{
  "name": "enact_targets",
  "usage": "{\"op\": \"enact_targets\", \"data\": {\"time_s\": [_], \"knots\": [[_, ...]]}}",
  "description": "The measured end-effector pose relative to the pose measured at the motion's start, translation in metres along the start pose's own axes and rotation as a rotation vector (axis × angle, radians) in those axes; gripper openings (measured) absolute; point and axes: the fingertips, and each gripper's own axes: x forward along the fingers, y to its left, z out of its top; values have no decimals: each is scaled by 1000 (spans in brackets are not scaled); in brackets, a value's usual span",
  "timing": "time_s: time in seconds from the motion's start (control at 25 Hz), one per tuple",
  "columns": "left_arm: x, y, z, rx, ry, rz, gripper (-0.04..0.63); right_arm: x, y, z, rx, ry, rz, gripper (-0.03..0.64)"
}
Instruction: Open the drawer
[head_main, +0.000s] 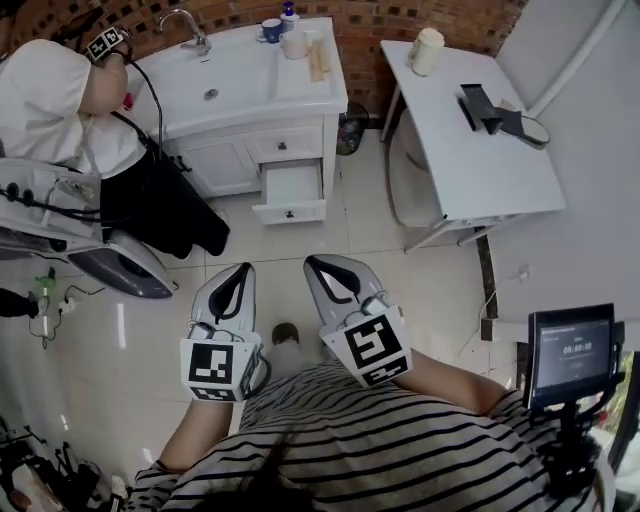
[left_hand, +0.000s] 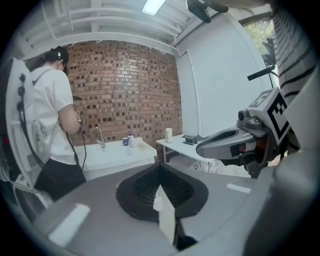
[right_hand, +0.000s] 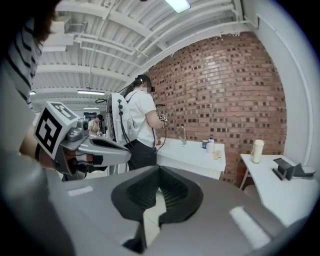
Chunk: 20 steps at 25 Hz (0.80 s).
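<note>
The white sink cabinet (head_main: 300, 105) stands against the brick wall. Its lower drawer (head_main: 291, 188) is pulled out over the floor tiles, and the small drawer (head_main: 284, 146) above it is closed. My left gripper (head_main: 244, 270) and right gripper (head_main: 314, 263) are held side by side close to my striped shirt, well short of the drawer. Both are shut with nothing between the jaws. In the left gripper view the left gripper (left_hand: 159, 165) has its tips meeting, and the right gripper (left_hand: 225, 143) is alongside. The right gripper (right_hand: 159, 168) points toward the cabinet (right_hand: 192, 157).
A person in a white shirt (head_main: 50, 95) stands at the left of the sink, beside grey equipment (head_main: 70, 225) with cables. A white table (head_main: 490, 165) at the right carries a cup (head_main: 427, 50) and a black object (head_main: 488, 108). A monitor on a stand (head_main: 570, 350) is at my right.
</note>
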Motion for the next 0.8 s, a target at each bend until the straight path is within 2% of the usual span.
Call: {"op": "enact_targets", "data": {"time_s": [0.12,0.24,0.4,0.68,0.8], "knots": [[-31,-8,-1,1,-11,2,15,-23,18,4,43,-17,-19,2],[-62,-14,-8,-12,-22,-21,15,-39,43,6,40,-30,-45,2],[-108,-18,-18,-1,-24,-60,16,-56,92,9,36,-41,-92,2],[-184,-9,-57,38,-39,-111,15,-79,180,-4,107,-48,-172,2],[-203,-10,-68,5,-43,-125,15,-90,203,-7,117,-52,-181,2]]}}
